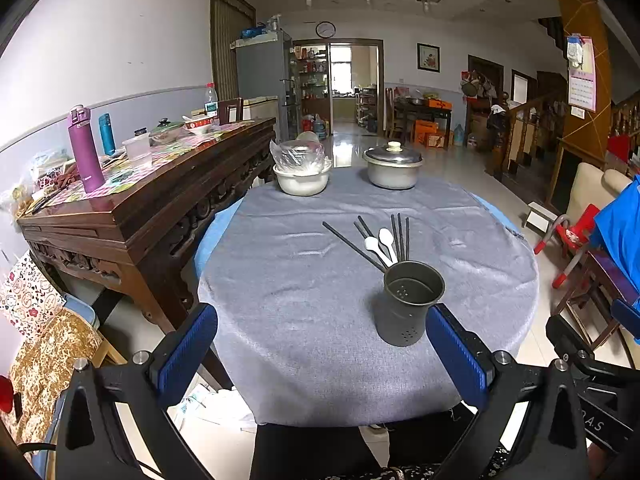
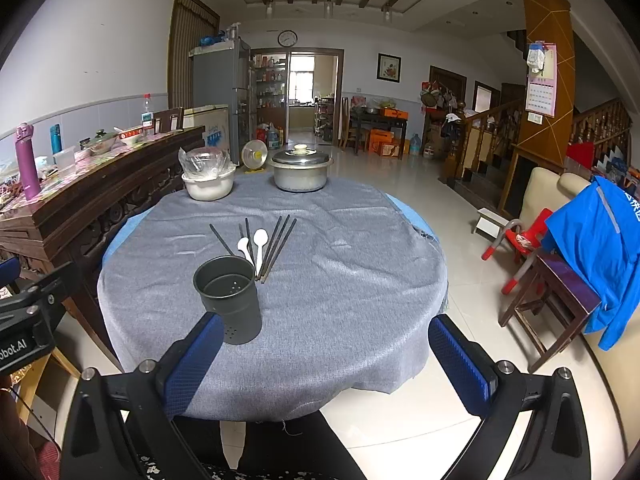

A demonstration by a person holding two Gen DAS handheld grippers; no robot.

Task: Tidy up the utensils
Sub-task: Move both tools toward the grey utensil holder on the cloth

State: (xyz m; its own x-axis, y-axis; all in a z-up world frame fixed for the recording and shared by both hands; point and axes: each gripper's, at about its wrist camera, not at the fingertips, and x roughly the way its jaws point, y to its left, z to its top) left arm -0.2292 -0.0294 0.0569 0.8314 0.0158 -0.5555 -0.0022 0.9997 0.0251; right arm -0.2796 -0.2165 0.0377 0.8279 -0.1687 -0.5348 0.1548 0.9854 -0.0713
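Sideboard (image 1: 152, 184) of dark carved wood along the left wall, loaded with a purple flask (image 1: 85, 148), a teal bottle (image 1: 107, 134) and a clear plastic tub (image 1: 138, 151). Round table beside it, draped in a grey cloth (image 1: 320, 320). Far edge: white basin (image 1: 302, 182) holding something wrapped in clear plastic, then a lidded metal pot (image 1: 393, 170) to its right, the two apart. Nearer the middle, loose utensils lying flat on the cloth: one black chopstick (image 1: 352, 246) slanting off to the left, more black chopsticks (image 1: 401, 236) in a close bundle, two white plastic spoons (image 1: 384, 245) side by side between them. Just in front of these, toward the camera, a dark perforated utensil holder (image 1: 408, 304), upright and empty. Left gripper (image 1: 320, 354) low at the near table edge, blue pads wide apart, nothing between them, holder near its right finger (image 1: 460, 356). Right gripper (image 2: 326, 360) likewise spread wide and empty, holder close by its left finger (image 2: 192, 364); whether touching, impossible to tell. Farther right, a blue jacket (image 2: 596, 248) hung over a chair.
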